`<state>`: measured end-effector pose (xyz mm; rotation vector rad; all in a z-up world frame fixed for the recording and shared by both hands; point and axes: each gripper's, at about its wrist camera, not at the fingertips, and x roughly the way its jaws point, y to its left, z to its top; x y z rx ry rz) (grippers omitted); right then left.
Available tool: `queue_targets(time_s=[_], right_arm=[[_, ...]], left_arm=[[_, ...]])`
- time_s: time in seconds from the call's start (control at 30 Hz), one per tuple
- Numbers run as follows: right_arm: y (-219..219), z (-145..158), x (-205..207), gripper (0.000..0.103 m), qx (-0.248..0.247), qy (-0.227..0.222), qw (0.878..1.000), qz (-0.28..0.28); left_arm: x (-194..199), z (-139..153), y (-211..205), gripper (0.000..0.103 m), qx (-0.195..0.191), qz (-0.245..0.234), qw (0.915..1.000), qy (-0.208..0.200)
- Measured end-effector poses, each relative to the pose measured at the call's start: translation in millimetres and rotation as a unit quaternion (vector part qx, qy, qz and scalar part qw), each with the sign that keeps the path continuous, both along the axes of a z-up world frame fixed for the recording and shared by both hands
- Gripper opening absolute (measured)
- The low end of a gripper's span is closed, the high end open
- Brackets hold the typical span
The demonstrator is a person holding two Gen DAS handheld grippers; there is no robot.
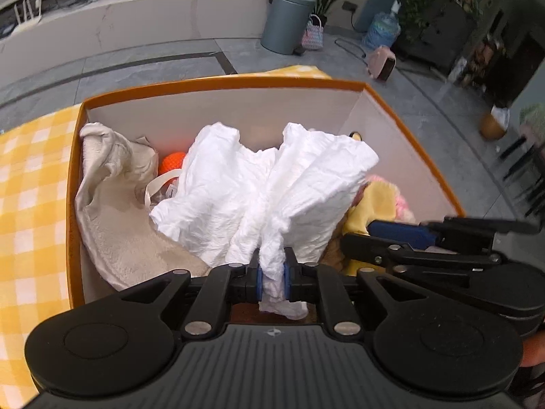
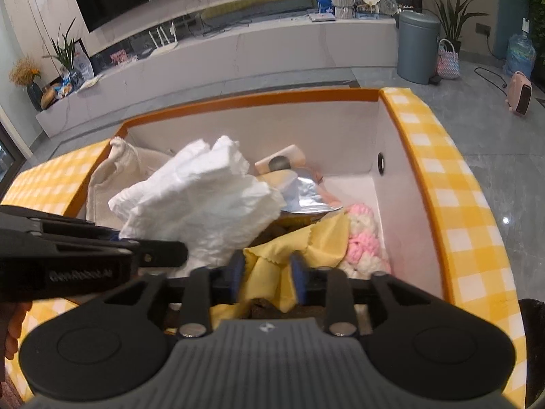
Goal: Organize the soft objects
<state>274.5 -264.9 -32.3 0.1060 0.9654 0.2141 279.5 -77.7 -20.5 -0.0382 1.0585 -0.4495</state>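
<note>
**White cloth over the orange box**

Between the left gripper's (image 1: 272,281) blue pads, a crumpled white cloth (image 1: 269,194) sits pinched, fanning out above the orange-rimmed box (image 1: 211,85). Beside it, the right gripper (image 2: 269,277) stands partly open, its pads either side of a yellow cloth (image 2: 269,269), with pink-and-white yarn (image 2: 362,242) nearby.

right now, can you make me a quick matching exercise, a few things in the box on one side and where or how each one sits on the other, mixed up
Things:
1. white cloth
2. beige towel
3. pink and white yarn
4. yellow cloth

Places or states:
A. against the box's right wall
B. between the right gripper's open jaws
C. pinched in the left gripper
D. slumped along the box's left wall

Pairs: 1-C, 2-D, 3-A, 4-B
</note>
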Motion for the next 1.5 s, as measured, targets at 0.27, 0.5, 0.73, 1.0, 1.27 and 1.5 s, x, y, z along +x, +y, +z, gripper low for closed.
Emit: queue_targets(time_s=[0.27,0.5,0.73,1.0,1.27,1.5], right_arm=[[4,30,-8,0.044,-0.028,-0.026,0.999,0.01],[4,79,-37,0.06,-0.037,-0.088,0.995,0.008],[26,127,-87,0.066,-0.034,-0.16,0.986,0.016],[53,170,-165,0.089,-0.038,-0.246,0.968,0.032],[75,173,-235,0.097,-0.047,-0.294,0.954,0.026],[88,151,-276,0.1,-0.043,-0.316,0.948,-0.008]], left_arm=[[-11,24,16,0.068,-0.044,0.022,0.9986,-0.018],[-40,70,47,0.071,-0.079,0.045,0.9936,-0.066],[-97,114,72,0.071,-0.106,0.066,0.9811,-0.148],[-160,156,96,0.076,-0.078,0.076,0.9592,-0.261],[-213,166,110,0.079,-0.081,0.088,0.9356,-0.332],[-252,159,101,0.085,-0.049,0.088,0.908,-0.407]])
